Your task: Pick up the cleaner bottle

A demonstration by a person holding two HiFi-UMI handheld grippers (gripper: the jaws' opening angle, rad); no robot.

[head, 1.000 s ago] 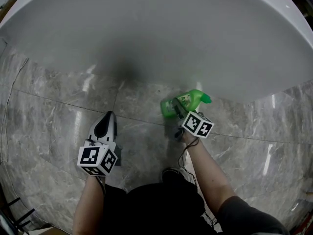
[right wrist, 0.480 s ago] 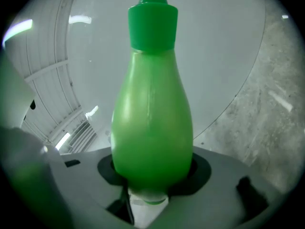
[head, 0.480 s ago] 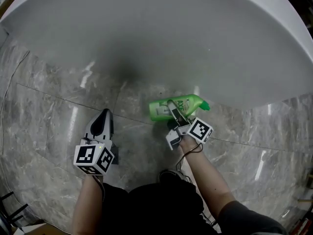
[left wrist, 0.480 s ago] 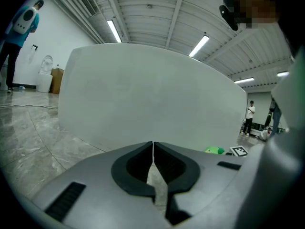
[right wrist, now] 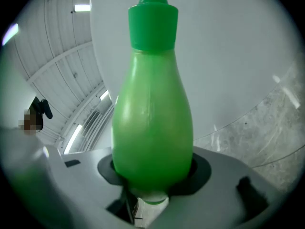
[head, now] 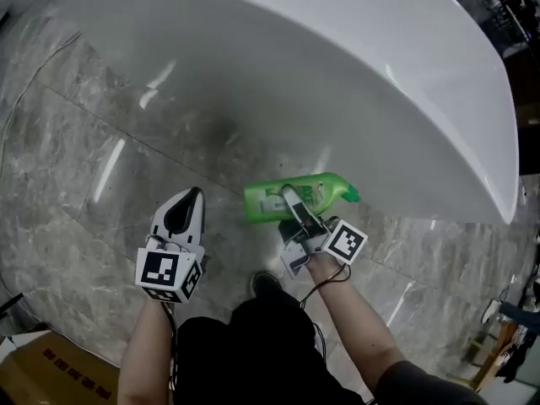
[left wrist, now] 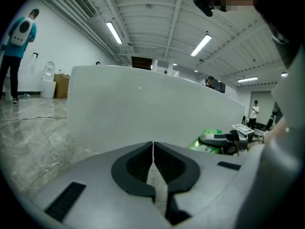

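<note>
The green cleaner bottle point(head: 291, 202) lies sideways in the air above the marble floor, cap pointing right, with my right gripper point(head: 294, 205) shut on its body. In the right gripper view the cleaner bottle point(right wrist: 152, 113) fills the middle, both pads pressed on its lower part, its green cap point(right wrist: 153, 18) toward the white wall of the tub. My left gripper point(head: 184, 212) is at the left, its jaws closed together and empty. In the left gripper view the left gripper point(left wrist: 153, 159) faces the white tub, and the cleaner bottle point(left wrist: 209, 141) shows at the right.
A big white oval bathtub point(head: 337, 49) spans the top of the head view, close beyond both grippers. Grey marble floor point(head: 76, 167) lies all around. A cardboard box point(head: 51, 374) sits at bottom left. A person point(left wrist: 16, 51) stands far off at the left.
The right gripper has lifted the green bottle off the floor and rolled it onto its side. The left gripper rose a little. The head view has swung, showing more of the tub's right end.
</note>
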